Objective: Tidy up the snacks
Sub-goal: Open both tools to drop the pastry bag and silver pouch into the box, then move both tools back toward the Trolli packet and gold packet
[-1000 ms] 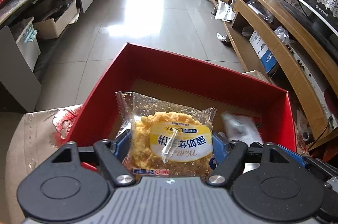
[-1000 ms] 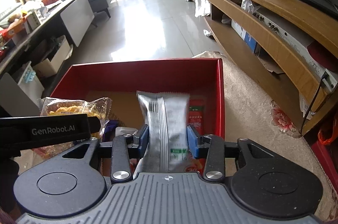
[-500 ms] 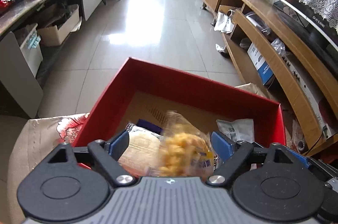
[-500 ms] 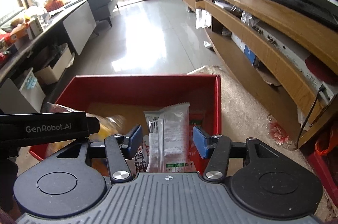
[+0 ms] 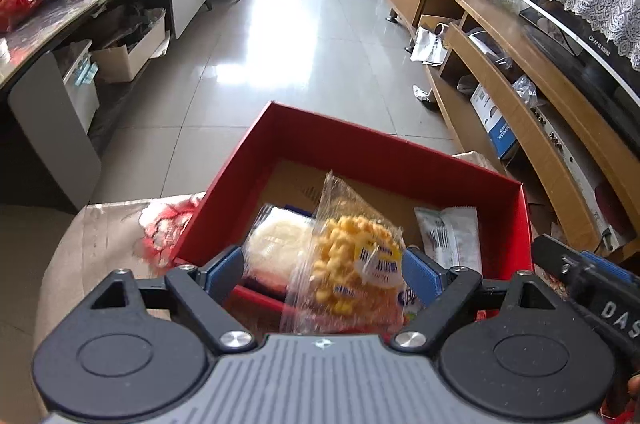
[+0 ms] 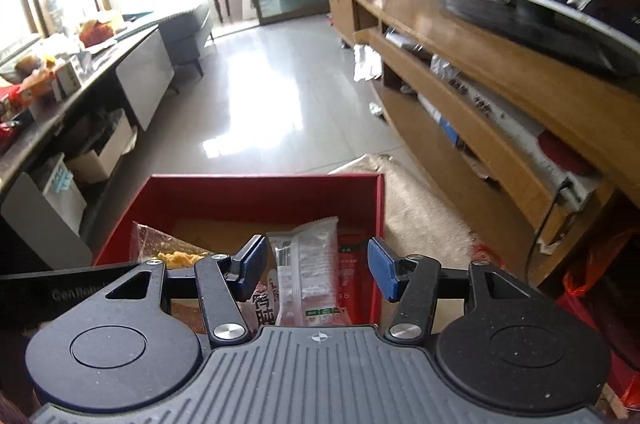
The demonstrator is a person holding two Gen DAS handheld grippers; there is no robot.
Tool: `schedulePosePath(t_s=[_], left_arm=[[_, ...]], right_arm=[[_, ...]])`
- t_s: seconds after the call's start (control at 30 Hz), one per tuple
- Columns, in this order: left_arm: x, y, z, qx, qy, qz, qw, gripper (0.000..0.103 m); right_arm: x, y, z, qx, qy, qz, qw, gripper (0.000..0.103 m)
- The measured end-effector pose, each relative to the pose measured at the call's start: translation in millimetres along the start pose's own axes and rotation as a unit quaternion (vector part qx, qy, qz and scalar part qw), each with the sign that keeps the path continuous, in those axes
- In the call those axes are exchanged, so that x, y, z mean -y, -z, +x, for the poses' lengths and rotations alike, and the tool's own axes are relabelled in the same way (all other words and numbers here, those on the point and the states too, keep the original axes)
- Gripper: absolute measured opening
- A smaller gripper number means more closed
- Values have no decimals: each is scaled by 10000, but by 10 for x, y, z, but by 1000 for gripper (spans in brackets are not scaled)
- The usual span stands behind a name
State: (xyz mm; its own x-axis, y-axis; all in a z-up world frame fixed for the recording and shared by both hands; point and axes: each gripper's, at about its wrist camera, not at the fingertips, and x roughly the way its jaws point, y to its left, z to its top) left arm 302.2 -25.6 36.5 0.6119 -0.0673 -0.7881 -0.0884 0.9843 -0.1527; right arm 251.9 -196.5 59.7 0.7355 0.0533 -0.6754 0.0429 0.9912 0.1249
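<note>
A red cardboard box (image 5: pixel 360 148) sits on a cloth-covered surface and holds several snack packets. My left gripper (image 5: pixel 322 270) is open above its near edge. The clear packet of yellow puffed snack (image 5: pixel 352 276) lies tilted in the box below it, free of the pads, beside a white round cake packet (image 5: pixel 276 244). My right gripper (image 6: pixel 318 266) hangs over the box's (image 6: pixel 260 188) right side, its jaws opening. Between them, but untouched, the silver packet (image 6: pixel 308 272) lies in the box on a red packet (image 6: pixel 352 276).
The box rests on a beige cloth with a red flower print (image 5: pixel 100 244). A long wooden TV stand (image 5: pixel 520 96) runs along the right, and a dark counter (image 5: pixel 60 12) piled with goods along the left. Shiny tiled floor (image 5: pixel 300 44) lies beyond the box.
Both grippers opened and let go of their packets: the yellow snack and the silver packet dropped into the red box. Both hands have lifted away a little.
</note>
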Motion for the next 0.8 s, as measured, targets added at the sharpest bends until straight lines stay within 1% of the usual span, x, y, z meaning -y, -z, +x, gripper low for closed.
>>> schedulePosePath(t_s=[0.23,0.47,0.7,0.8], left_arm=[[-70,156,-165,-3,11,-39,10000,84],[-143,344,-269,-138,-17,76,9999,84],[-239,575,-350,-354,-74,170,9992,84],[-293,667,-360,-469,-41,116,9988,84]], right_arm=[[-11,75,-145,-33,114,-57,9999,64],[-40,259,-284,-174,211,-148,9995,66],[-26,499,-368,-447,218,-186,9986,67],[-33,601,-370,-613,186,-187,9978,67]])
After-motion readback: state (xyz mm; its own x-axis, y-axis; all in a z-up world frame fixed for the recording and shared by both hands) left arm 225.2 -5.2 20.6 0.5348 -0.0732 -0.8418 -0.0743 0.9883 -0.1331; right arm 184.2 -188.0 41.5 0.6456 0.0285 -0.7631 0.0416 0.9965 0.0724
